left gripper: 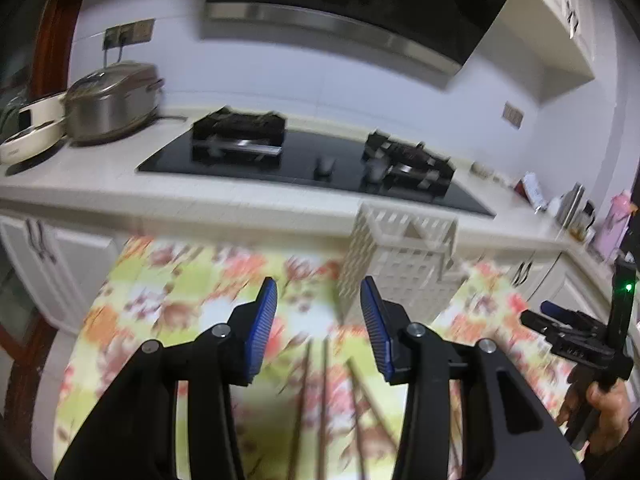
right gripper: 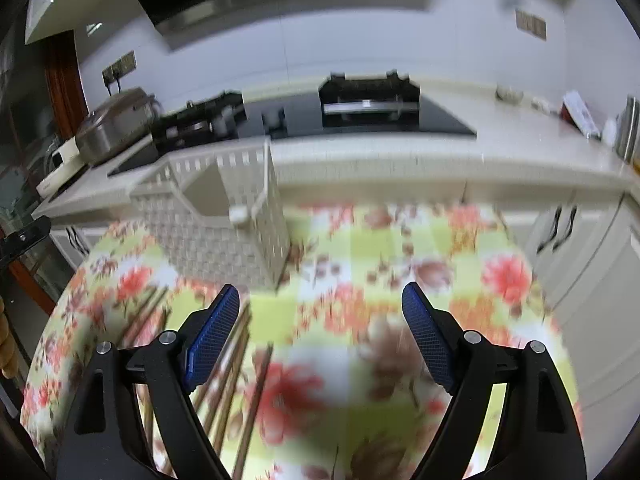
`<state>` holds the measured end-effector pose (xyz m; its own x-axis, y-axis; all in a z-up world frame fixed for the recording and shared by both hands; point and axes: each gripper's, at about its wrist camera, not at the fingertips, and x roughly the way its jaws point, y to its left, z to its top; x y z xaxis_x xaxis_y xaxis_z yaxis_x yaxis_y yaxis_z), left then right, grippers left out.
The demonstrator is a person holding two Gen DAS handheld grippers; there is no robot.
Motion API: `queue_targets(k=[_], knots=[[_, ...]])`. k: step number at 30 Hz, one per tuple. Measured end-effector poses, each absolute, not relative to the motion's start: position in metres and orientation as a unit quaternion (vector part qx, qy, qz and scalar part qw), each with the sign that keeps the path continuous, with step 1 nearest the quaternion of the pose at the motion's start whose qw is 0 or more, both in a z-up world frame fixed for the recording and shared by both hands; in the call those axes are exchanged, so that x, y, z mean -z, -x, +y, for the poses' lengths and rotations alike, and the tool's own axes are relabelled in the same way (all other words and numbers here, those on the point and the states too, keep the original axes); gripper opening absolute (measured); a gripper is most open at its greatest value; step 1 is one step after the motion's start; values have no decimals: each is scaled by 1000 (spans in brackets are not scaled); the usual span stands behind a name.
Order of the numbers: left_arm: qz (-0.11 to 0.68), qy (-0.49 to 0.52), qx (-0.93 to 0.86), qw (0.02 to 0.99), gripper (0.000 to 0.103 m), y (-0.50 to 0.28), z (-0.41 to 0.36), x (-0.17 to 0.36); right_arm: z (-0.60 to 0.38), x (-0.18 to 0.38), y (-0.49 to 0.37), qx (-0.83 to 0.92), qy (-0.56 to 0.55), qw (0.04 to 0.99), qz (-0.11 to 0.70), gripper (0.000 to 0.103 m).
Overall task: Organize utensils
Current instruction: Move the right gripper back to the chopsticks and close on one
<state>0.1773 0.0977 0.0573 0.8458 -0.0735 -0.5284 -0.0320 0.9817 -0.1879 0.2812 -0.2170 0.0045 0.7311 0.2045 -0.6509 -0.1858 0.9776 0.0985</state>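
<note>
Ahead of my fingers point(right gripper: 428, 332) the flowered bench point(right gripper: 400, 248) lies bare toward its right edge; the white basket point(right gripper: 216, 232) blocks the far-left side, brown chopsticks point(right gripper: 228, 364) clutter the near-left.

We note a table point(right gripper: 400, 248) under a flowered cloth filling the lower frame. On it stand a white slotted basket point(right gripper: 224, 232), upper left, and brown chopsticks point(right gripper: 228, 364), lower left.
</note>
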Motion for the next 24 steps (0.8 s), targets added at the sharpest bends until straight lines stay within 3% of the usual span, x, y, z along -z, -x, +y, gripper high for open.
queue_targets(k=[11,14,18,24], knots=[[375,94,6,922,42,-159,112,26,-194,57,-256,-104,-2,900,424,78],[392,80,16,917,37,-164,105,36,-184,65,-255,-105,6,895,434,78],[409,58,22,910,30,-175,92,46,-172,73,-256,-106,18,888,447,73],[428,14,10,904,29,-197,77,56,-164,77,-256,-106,33,884,454,66]])
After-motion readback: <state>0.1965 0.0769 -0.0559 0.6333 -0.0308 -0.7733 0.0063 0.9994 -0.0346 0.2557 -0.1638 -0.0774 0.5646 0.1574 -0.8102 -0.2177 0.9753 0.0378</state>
